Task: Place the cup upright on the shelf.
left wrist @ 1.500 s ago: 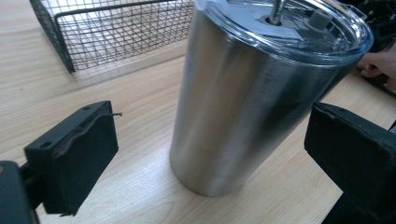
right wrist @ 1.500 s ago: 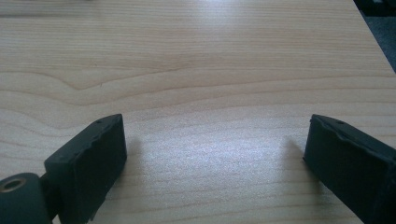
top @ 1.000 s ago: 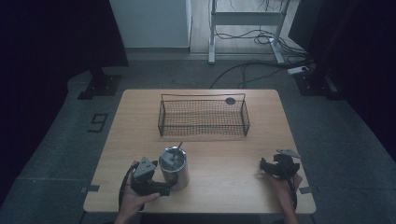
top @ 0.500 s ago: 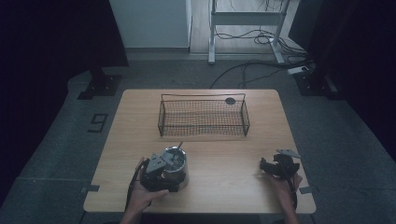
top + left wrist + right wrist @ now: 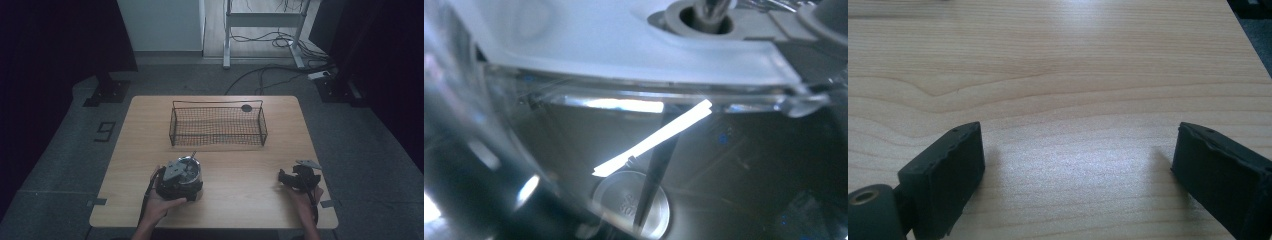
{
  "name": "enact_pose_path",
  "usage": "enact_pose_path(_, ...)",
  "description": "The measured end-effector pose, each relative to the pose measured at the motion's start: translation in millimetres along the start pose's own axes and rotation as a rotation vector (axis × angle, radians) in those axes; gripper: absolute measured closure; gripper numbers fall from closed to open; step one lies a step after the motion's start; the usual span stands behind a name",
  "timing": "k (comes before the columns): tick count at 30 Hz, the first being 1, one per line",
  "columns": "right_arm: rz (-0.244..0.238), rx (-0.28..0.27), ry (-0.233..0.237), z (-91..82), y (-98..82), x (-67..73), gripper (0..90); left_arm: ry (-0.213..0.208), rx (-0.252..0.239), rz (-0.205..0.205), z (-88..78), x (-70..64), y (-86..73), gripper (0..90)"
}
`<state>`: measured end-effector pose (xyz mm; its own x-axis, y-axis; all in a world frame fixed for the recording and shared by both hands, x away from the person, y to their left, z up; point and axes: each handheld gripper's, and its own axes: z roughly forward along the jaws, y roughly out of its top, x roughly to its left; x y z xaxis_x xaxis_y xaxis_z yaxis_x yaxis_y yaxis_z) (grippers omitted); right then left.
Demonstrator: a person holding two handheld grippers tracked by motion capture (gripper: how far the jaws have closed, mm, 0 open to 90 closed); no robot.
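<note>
A clear cylindrical container [image 5: 190, 168] with a pale lid and a thin rod sticking out of it stands on the table's front left. My left gripper [image 5: 175, 184] is pressed against its near side, held by a hand. In the left gripper view the container's clear wall [image 5: 574, 130] is very close, with the pale lid [image 5: 624, 40] above and a dark rod [image 5: 656, 170] inside; the jaws are hidden. My right gripper [image 5: 287, 179] rests at the front right, open over bare wood [image 5: 1078, 145], holding nothing.
A black wire basket [image 5: 217, 125] stands at the middle back of the wooden table [image 5: 240, 200]. A small dark disc [image 5: 246, 108] lies just behind the basket's right end. Cables and a metal frame are on the floor beyond the table.
My left gripper has moved right from beside the container to right up against it, now overlapping it from above. The right gripper has stayed in place.
</note>
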<state>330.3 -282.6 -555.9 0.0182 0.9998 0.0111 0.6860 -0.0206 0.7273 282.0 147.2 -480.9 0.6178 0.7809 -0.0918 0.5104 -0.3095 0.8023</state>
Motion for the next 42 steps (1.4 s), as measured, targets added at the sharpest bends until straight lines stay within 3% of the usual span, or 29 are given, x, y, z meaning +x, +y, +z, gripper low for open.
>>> enact_pose_path(17, -0.001, -0.001, 0.002, 0.0, 0.0, 0.0, 7.0, 0.026, -0.025, 0.02, -1.2, -2.8, -2.2, 2.8)
enact_pose_path(42, -0.002, -0.002, 0.003, -0.1, 0.1, 0.1, 7.3, -0.008, -0.064, 0.004, -5.8, -2.3, -6.1, 3.6)
